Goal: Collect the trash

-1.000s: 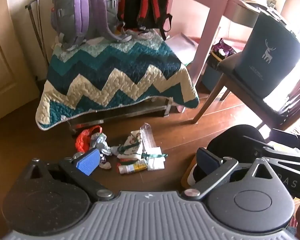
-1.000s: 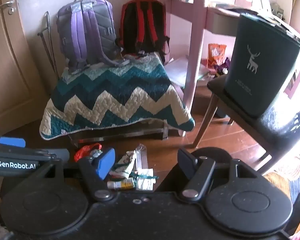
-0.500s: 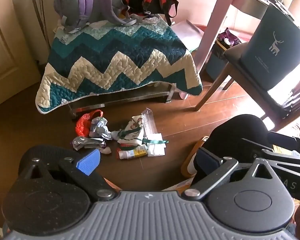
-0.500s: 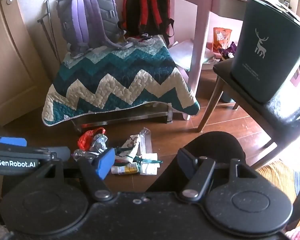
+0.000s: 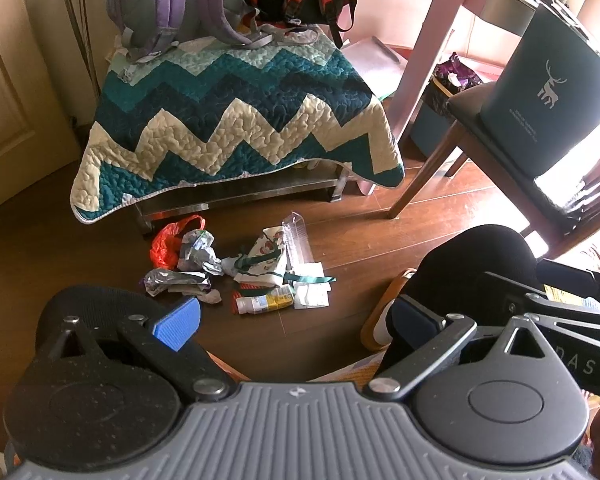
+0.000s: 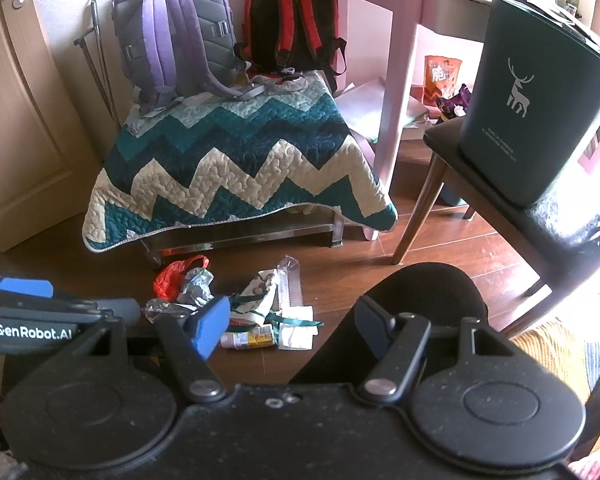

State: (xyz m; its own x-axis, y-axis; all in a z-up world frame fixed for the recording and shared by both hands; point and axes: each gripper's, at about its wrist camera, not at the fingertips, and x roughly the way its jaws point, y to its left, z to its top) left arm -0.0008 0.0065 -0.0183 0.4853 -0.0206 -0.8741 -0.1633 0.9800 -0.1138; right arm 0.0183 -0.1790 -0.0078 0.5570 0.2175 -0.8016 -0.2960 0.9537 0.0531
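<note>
Trash pile [image 5: 240, 268] lying on the dark wooden floor [image 5: 340, 336], just in front of the zigzag quilt [image 5: 236, 120] that drapes a low bench; both grippers hover above and short of it, touching none of it. Left gripper [image 5: 296, 320]: fingers spread wide, nothing between them, its blue pad [image 5: 176, 328] just short of the pile's near edge. Right gripper [image 6: 288, 328]: likewise wide open and empty, its blue pad [image 6: 208, 330] overlapping the pile's near left edge in the right wrist view.

Contents of the pile, placed relative to the quilt: a red plastic bag [image 5: 170, 242] nearest the quilt's hanging left corner; crumpled silver foil wrappers [image 5: 196, 256] beside it; a printed paper wrapper with green ribbon [image 5: 264, 260] at the centre; a clear ridged plastic piece [image 5: 296, 236] toward the quilt's right side; white paper scraps [image 5: 312, 292]; and, farthest from the quilt, a small bottle with a yellow label [image 5: 264, 304] lying on its side.

Dark green bin [image 6: 536, 112] standing on a chair [image 6: 496, 184] to the right of the quilt, printed with a white deer; the small text beneath is too fine to read. Right wrist view: the left gripper's side bears "GenRobot.AI". A purple-grey backpack [image 6: 172, 36] and a red-black backpack [image 6: 292, 20] stand at the quilt's far edge.
</note>
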